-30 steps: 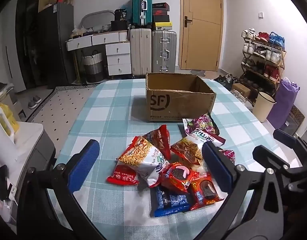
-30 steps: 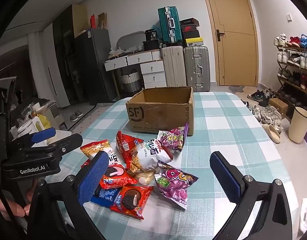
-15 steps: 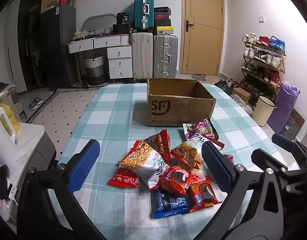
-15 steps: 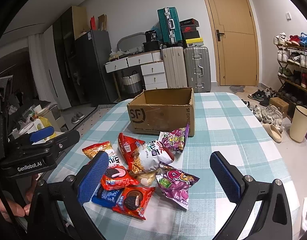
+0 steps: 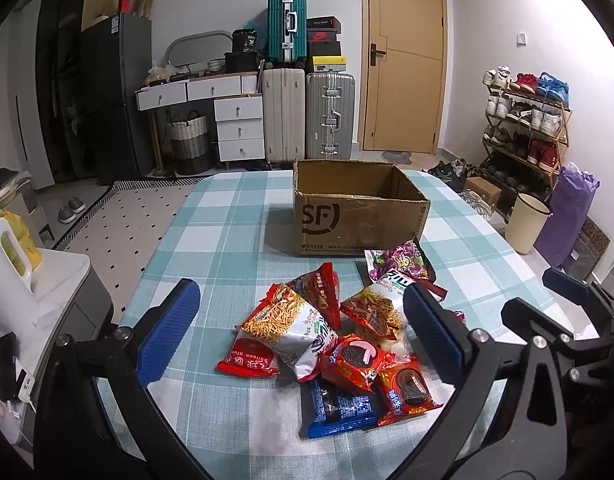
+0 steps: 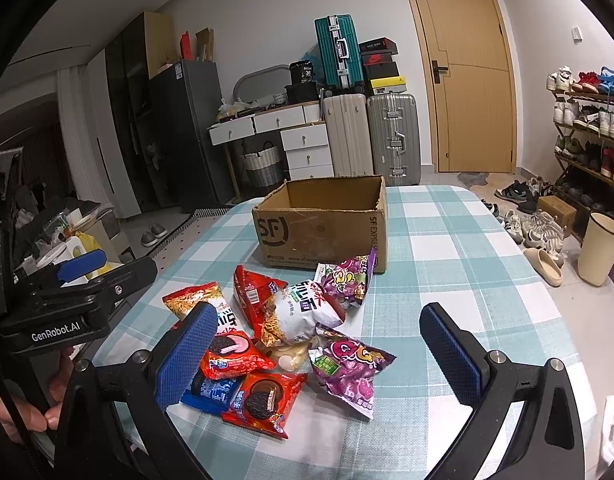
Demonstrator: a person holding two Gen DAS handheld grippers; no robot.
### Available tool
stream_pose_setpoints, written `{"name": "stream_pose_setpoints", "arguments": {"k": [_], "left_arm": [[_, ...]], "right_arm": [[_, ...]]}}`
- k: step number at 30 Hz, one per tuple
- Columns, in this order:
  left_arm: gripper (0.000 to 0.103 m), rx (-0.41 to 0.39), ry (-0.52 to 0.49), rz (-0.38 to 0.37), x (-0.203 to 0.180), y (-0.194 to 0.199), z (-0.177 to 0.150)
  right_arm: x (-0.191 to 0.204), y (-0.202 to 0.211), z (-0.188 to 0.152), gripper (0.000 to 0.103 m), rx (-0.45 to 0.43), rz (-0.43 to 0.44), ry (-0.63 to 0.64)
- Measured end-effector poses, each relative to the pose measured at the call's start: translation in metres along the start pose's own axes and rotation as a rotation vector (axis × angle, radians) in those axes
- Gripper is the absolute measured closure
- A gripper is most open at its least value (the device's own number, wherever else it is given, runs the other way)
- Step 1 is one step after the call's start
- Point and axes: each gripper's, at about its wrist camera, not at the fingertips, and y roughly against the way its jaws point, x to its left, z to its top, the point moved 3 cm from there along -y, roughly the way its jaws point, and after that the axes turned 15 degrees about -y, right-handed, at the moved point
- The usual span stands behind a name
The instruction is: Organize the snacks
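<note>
Snacks (image 5: 339,336) are lying overlapped just in front of the cardboard box (image 5: 357,208), so both open, empty tools are risking grabbing two slippery packets together.

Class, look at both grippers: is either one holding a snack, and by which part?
Nothing is held. The left gripper and right gripper hover open above the snack pile.
</note>
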Motion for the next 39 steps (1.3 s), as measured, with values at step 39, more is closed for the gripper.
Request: {"name": "stream_pose_setpoints", "arguments": {"k": [39], "left_arm": [[0.001, 0.071, 0.009, -0.01, 0.002, -0.035, -0.016]], "right_arm": [[-0.005, -0.03, -0.007, 0.0, 0.051, 0.029, -0.012]]}}
